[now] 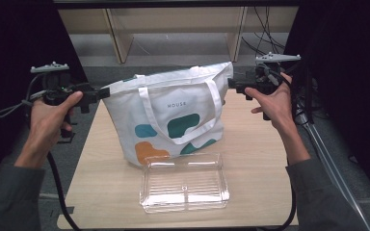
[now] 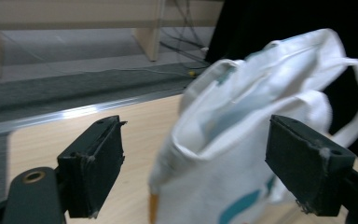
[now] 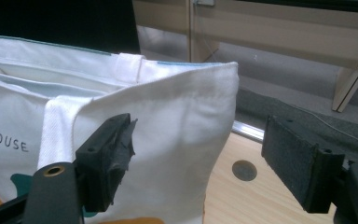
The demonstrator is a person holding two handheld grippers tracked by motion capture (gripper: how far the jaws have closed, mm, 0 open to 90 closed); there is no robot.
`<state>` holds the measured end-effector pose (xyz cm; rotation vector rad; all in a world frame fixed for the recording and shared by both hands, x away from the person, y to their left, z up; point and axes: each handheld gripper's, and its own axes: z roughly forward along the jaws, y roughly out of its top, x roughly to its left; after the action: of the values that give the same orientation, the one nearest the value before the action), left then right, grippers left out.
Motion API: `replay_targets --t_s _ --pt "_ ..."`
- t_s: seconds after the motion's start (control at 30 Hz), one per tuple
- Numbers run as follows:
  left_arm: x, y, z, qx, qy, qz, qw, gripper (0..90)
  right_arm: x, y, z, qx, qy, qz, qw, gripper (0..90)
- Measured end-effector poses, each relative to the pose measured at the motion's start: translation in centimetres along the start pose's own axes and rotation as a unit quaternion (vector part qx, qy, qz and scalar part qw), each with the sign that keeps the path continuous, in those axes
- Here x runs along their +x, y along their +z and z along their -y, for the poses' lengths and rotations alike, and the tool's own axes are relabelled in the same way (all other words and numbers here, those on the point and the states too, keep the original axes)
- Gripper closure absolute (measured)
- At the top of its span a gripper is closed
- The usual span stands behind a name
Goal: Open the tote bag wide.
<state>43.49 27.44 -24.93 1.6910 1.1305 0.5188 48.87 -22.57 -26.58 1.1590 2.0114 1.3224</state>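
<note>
Tote bag [image 1: 173,113], white cloth with teal and orange blotches and short lettering, stands upright near the middle of the counter [image 1: 260,159], mouth up, one handle loop draped down its front face. We judge it light and soft: the walls hold shape but show folds and a rolled top edge in the left gripper view, so it should sag or collapse if pinched low or pushed sideways. Cloth is not slippery and not fragile. Best hold, in our judgement, is the hemmed rim at the two upper corners, where the fabric is doubled, or the handle straps. Left gripper [image 1: 96,93] sits at the bag's upper left corner, jaws spread wide with the rim between but not pinched. Right gripper [image 1: 232,83] is at the upper right corner, jaws likewise released, the corner seam lying between them in the right gripper view; contact with one pad we cannot tell. Clear plastic tray [image 1: 184,183] lies just in front of the bag, apparently empty.
</note>
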Motion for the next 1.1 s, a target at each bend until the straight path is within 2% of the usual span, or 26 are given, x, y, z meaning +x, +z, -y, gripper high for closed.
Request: replay_targets --t_s 0.07,0.27,0.37,0.4,0.43,0.47,0.5,0.53,0.57,0.6,0.67,0.7,0.73,0.77,0.8,0.83,0.9,0.97,1.0,1.1 --pt "0.4 0.7 -0.2 0.003 -0.011 -0.001 0.9999 21.0 0.1 0.7 -0.6 -0.001 -0.004 0.006 1.0000 25.3" --pt "1.1 2.3 -0.1 0.022 0.012 -0.002 0.9997 25.2 0.1 1.5 -1.6 0.009 0.001 0.015 0.9999 24.9" --pt "1.1 2.8 0.0 0.022 0.014 0.000 0.9997 31.3 -0.3 2.2 -2.3 0.006 0.017 0.014 0.9997 24.8" --pt "1.0 2.9 0.1 0.025 0.021 -0.003 0.9994 34.3 -0.5 2.4 -2.4 0.007 0.014 0.013 0.9998 24.5" --pt "1.0 3.0 0.2 0.028 0.025 -0.003 0.9993 40.5 -0.6 2.7 -2.8 0.007 0.023 0.022 0.9995 24.3" --pt "0.9 3.2 0.3 0.028 0.027 0.004 0.9992 40.5 -0.6 2.7 -2.8 0.007 0.023 0.022 0.9995 24.3" --pt "0.9 3.4 0.5 0.035 0.038 0.006 0.9987 45.1 -0.7 3.1 -3.2 0.007 0.034 0.021 0.9992 24.4" --pt "0.7 3.6 0.7 0.040 0.027 0.006 0.9988 45.1 -0.7 3.1 -3.2 0.007 0.034 0.021 0.9992 24.4" --pt "0.6 3.6 0.9 0.050 0.034 0.008 0.9981 48.2 -0.7 3.5 -3.5 0.011 0.035 0.025 0.9990 24.4" --pt "0.4 3.8 1.0 0.048 0.028 0.009 0.9984 48.2 -0.7 3.5 -3.5 0.011 0.035 0.025 0.9990 24.4" --pt "0.3 3.8 1.2 0.059 0.042 0.012 0.9973 53.0 -0.7 4.0 -3.9 0.012 0.039 0.029 0.9987 24.8" --pt "0.1 4.0 1.5 0.057 0.043 0.014 0.9974 55.1 -0.9 4.1 -3.9 0.011 0.031 0.031 0.9990 25.4" --pt "0.1 4.0 1.6 0.063 0.052 0.017 0.9965 58.2 -0.7 4.4 -3.9 0.015 0.046 0.028 0.9984 26.5" --pt "0.1 4.1 1.7 0.066 0.056 0.020 0.9961 60.4 -0.7 4.7 -3.8 0.020 0.039 0.031 0.9986 27.0" --pt "-0.1 4.1 2.0 0.065 0.051 0.022 0.9963 63.1 -0.7 4.9 -3.6 0.029 0.039 0.034 0.9982 27.2" --pt "-0.1 4.2 2.1 0.071 0.056 0.027 0.9955 64.9 -0.7 5.1 -3.5 0.034 0.039 0.032 0.9982 28.2" --pt "-0.1 4.2 2.4 0.074 0.066 0.025 0.9948 67.2 -0.6 5.2 -3.3 0.040 0.048 0.024 0.9978 31.3" --pt "-0.2 4.2 2.6 0.073 0.060 0.026 0.9952 69.4 -0.6 5.2 -3.2 0.047 0.037 0.020 0.9980 33.4" --pt "-0.1 4.2 2.7 0.075 0.069 0.028 0.9944 70.3 -0.5 5.2 -3.2 0.051 0.034 0.020 0.9979 35.7" --pt "-0.1 4.2 2.9 0.074 0.066 0.029 0.9946 72.3 -0.3 5.1 -3.1 0.062 0.024 0.014 0.9977 42.9"
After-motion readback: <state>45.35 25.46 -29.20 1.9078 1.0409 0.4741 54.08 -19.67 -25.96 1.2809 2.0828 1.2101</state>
